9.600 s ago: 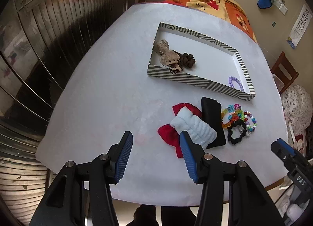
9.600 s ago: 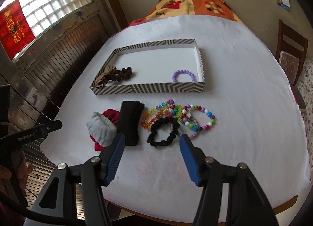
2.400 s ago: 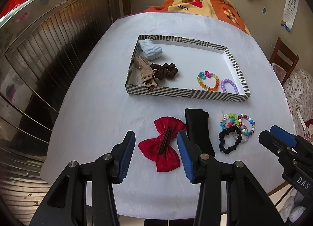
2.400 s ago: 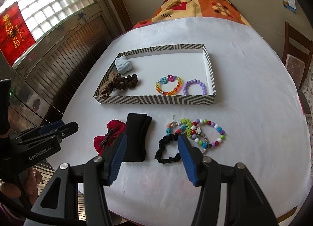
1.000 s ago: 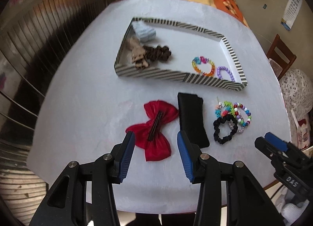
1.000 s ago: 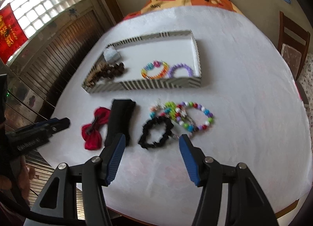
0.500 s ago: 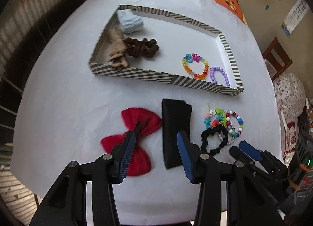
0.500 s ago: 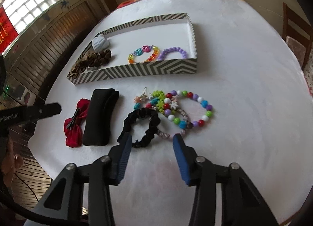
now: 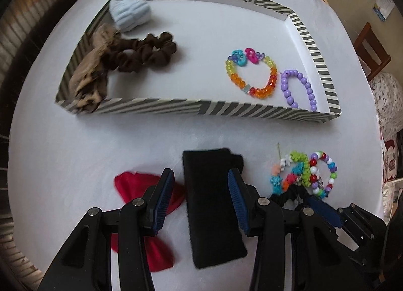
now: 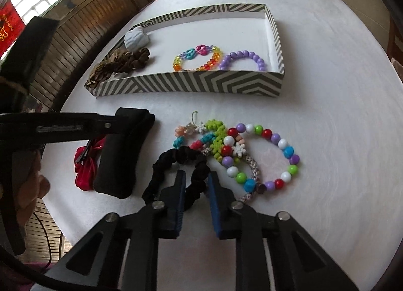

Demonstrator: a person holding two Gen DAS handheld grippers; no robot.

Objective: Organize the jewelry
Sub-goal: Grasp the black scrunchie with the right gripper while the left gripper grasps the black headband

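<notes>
Lettering on left claw [image 10: 121,124] arm too blurred to read.

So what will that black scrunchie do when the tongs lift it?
The black scrunchie is gathered fabric, so it will probably sag limp from the right tongs. It looks light. It touches the bead bracelets, so it may drag one.

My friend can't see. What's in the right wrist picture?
The right gripper straddles a black scrunchie on a white table, beside bead bracelets. Behind, a striped tray holds more bracelets and scrunchies.
</notes>
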